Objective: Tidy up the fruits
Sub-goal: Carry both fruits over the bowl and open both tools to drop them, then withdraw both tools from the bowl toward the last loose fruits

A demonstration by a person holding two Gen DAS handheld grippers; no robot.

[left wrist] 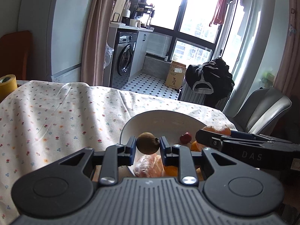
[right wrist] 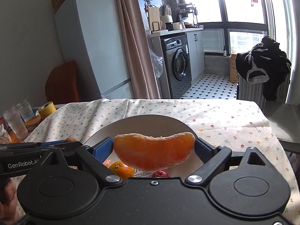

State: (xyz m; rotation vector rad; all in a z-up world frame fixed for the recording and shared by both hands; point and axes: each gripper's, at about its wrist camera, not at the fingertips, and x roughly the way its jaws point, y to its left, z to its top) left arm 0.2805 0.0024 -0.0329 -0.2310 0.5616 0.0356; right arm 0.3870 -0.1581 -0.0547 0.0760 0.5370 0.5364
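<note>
Both tongs are loaded over the white bowl [right wrist: 180, 125] on the counter [left wrist: 56, 112]. The left tongs [left wrist: 147, 146] pinch a small round brown fruit [left wrist: 147, 143]; the right tongs [right wrist: 154, 150] clamp a peeled orange segment [right wrist: 153, 150] end to end. Risk here: squeeze harder and that soft segment may burst, or the round fruit could squirt out sideways and roll off the cloth. The tongs sit close together, so a clash looks possible.

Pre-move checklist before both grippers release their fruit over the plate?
1. Left gripper shut on brown fruit: ok.
2. Right gripper shut on orange segment: ok.
3. Both fruits over the white plate: ok.
4. Height above the plate: cannot tell.
5. Grippers apart from each other: ok, but close.
6. Landing spots clear of the small red fruit and whole mandarin: cannot tell.
</note>
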